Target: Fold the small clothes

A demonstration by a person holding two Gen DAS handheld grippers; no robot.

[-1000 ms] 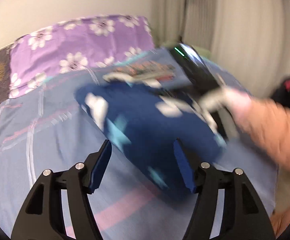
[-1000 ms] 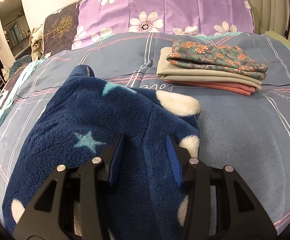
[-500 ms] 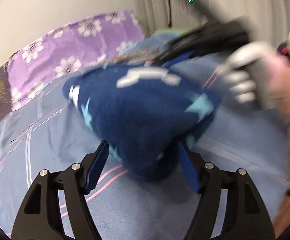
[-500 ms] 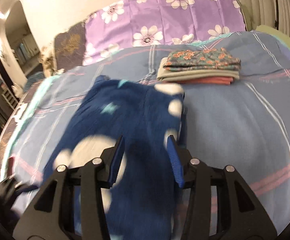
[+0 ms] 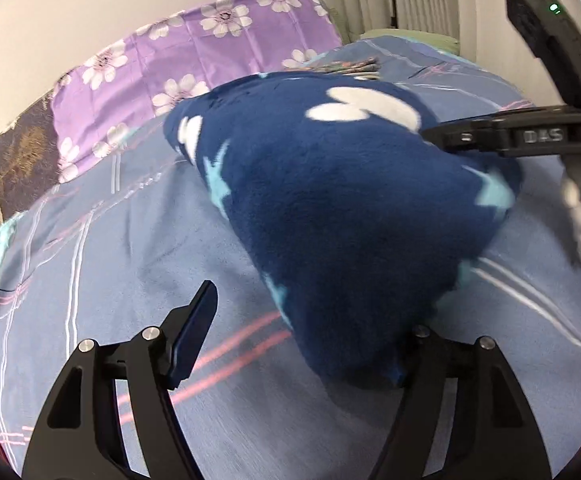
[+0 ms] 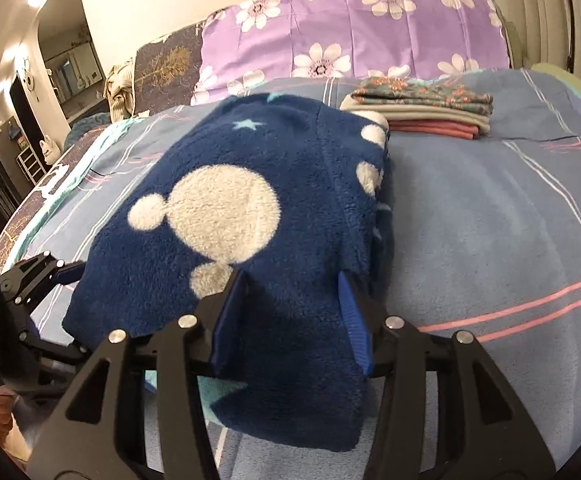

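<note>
Two grippers work one garment: a dark blue fleece piece [image 6: 250, 216] with white blobs and pale stars, lying folded on the near middle of the blue checked bedspread [image 6: 490, 232]. The right gripper [image 6: 294, 320] has its jaws partly apart, with the near edge of the fleece draped between them; they have just been opening and the pads do not seem to press, which suggests a release after laying the fold over. The left gripper [image 5: 302, 344] stands wide apart at the garment's other near corner, one finger hidden under the fleece, likely steadying or letting go. At the far right a stack of folded clothes [image 6: 422, 110] waits, probably this piece's destination.
</note>
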